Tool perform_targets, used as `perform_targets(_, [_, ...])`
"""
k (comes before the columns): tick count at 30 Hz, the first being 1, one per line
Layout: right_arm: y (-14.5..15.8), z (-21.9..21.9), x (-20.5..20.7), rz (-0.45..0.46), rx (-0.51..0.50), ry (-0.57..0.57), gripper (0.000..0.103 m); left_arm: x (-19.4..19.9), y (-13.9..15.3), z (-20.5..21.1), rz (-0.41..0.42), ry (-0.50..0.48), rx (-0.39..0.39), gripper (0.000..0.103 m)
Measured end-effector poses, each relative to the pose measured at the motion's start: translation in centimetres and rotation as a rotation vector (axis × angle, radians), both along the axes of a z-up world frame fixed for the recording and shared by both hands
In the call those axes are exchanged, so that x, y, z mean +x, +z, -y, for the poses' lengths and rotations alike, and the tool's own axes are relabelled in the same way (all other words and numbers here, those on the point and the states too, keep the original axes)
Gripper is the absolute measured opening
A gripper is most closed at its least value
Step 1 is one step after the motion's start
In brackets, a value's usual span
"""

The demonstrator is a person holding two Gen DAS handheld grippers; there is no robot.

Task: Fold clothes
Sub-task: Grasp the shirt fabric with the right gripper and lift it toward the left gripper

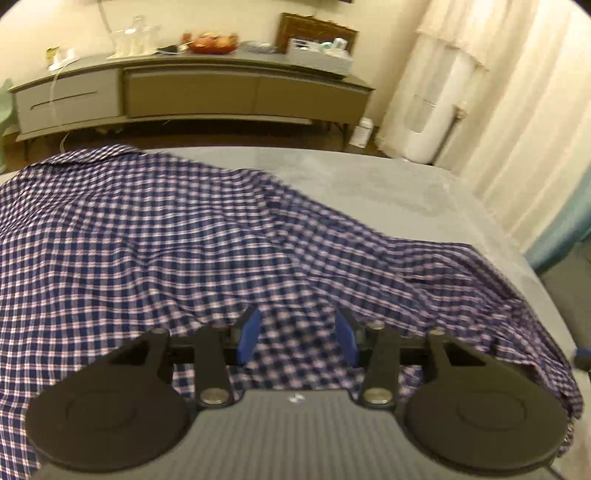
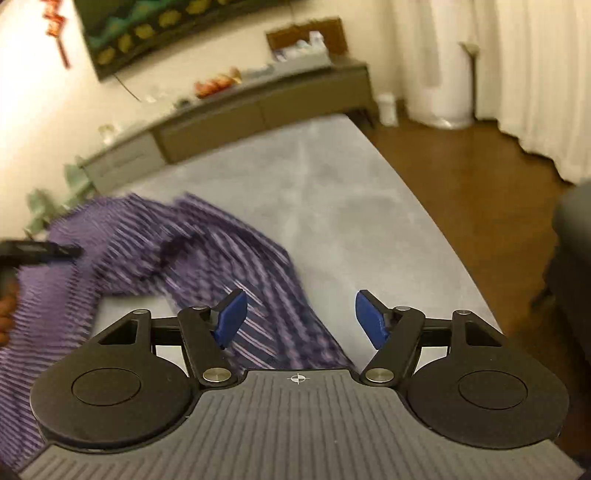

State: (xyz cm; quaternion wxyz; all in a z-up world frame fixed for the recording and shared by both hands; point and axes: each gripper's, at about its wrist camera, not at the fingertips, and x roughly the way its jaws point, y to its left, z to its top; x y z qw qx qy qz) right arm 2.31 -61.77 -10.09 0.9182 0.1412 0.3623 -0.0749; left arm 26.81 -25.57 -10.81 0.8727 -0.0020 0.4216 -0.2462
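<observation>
My left gripper has its jaws spread wide, blue pads well apart, hovering just over the checked shirt with cloth showing between them but nothing pinched. My right gripper is likewise wide, holding nothing; its left pad sits over a trailing part of the shirt, its right pad over bare grey surface.

The shirt (navy, white and pink check) lies rumpled across the worktop, filling most of the left wrist view and reaching its near right edge, where the fabric bunches and droops. From the right wrist view it is blurred, heaped to the left, with one strip running toward my jaws. My other gripper shows there as a dark shape at the left edge, over the cloth.

The worktop is a grey, softly mottled surface with a rounded edge. Beyond it stands a long low sideboard in grey and brown against a cream wall, carrying glassware, a bowl of fruit and a box of small items. A dark screen hangs on the wall above. Pale curtains fill the right side, a white cylindrical appliance stands near them, and the floor is brown wood.
</observation>
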Motion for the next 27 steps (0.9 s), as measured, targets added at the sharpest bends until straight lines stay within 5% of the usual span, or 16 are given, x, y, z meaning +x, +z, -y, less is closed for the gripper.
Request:
perform_targets(4, [-1.7, -2.5, -0.4, -0.035, -0.186, 0.069, 0.043, -0.8, 0.3, 0.9, 0.006, -0.036, -0.007, 0.047])
perform_targets(6, [-1.3, -2.8, -0.2, -0.043, -0.238, 0.099, 0.008, -0.7, 0.1, 1.4, 0.008, -0.038, 0.006, 0.048])
perform_targets(9, [-0.2, -3.1, 0.0, -0.044, -0.303, 0.13, 0.005, 0.0, -0.7, 2.1, -0.005, -0.014, 0.048, 0.049])
perform_targets(14, [6.4, -3.3, -1.5, 0.101, -0.435, 0.075, 0.004, 0.9, -2.7, 3.0, 0.0, 0.0, 0.165, 0.049])
perform_targets(19, [7.8, -2.5, -2.1, 0.117, -0.489, 0.028, 0.01, 0.5, -3.1, 3.9, 0.042, -0.02, 0.219, 0.052])
perform_targets(20, [7.2, -1.4, -2.0, 0.099, -0.424, 0.025, 0.014, 0.6, -3.1, 3.9, 0.036, -0.02, 0.216, 0.052])
perform_targets(23, [4.4, 3.2, -2.9, 0.107, -0.175, -0.074, 0.055, 0.6, -2.9, 3.5, 0.017, -0.027, 0.208, 0.053])
perform_targets(27, [0.5, 7.0, -4.4, 0.09, 0.027, -0.189, 0.057, 0.7, -3.0, 2.8, 0.013, -0.043, 0.194, 0.053])
